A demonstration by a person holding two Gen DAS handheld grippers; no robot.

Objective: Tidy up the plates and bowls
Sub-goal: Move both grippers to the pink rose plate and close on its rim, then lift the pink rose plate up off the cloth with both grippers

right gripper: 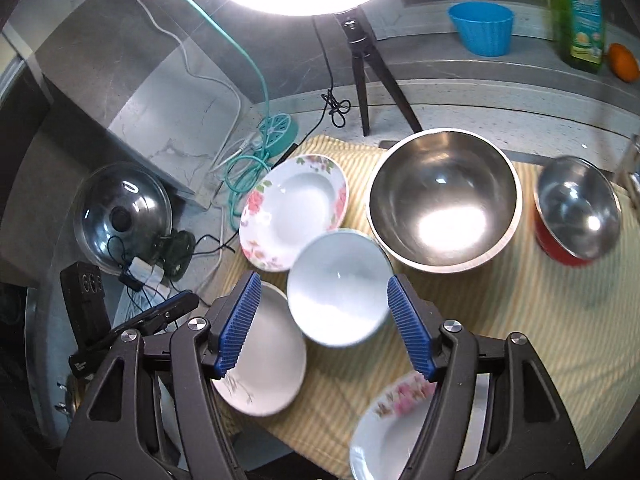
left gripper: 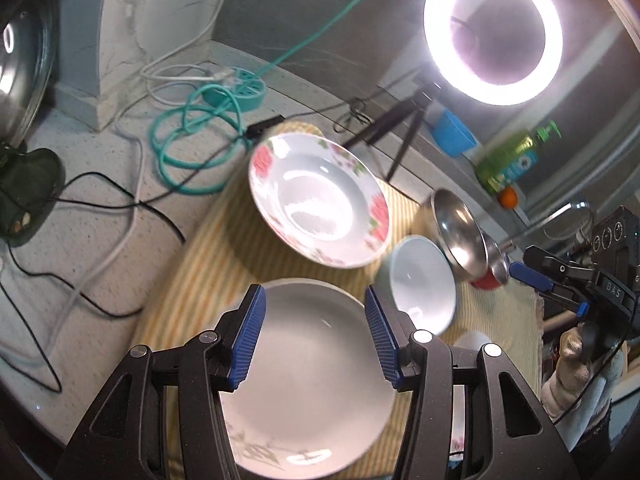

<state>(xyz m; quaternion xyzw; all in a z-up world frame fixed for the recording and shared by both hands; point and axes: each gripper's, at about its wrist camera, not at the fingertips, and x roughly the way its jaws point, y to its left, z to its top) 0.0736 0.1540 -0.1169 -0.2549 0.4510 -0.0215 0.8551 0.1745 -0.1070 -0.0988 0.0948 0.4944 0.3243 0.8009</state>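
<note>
My left gripper (left gripper: 314,334) and right gripper (right gripper: 322,324) both hang released, holding nothing. All dishes sit mouth-up on the striped cloth (right gripper: 520,320); being round, they have no long axis. Only my right view shows the big steel bowl (right gripper: 444,200) fully.

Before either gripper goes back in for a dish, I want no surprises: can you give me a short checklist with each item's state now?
1. Left gripper empty, jaws apart: ok.
2. Right gripper empty, jaws apart: ok.
3. Dishes all on the striped mat: ok.
4. Pale bowl clear of the plain white plate: not ok, its rim overlaps the plate.
5. Large steel bowl empty: ok.
6. Cables off the mat: cannot tell at the far edge.
</note>
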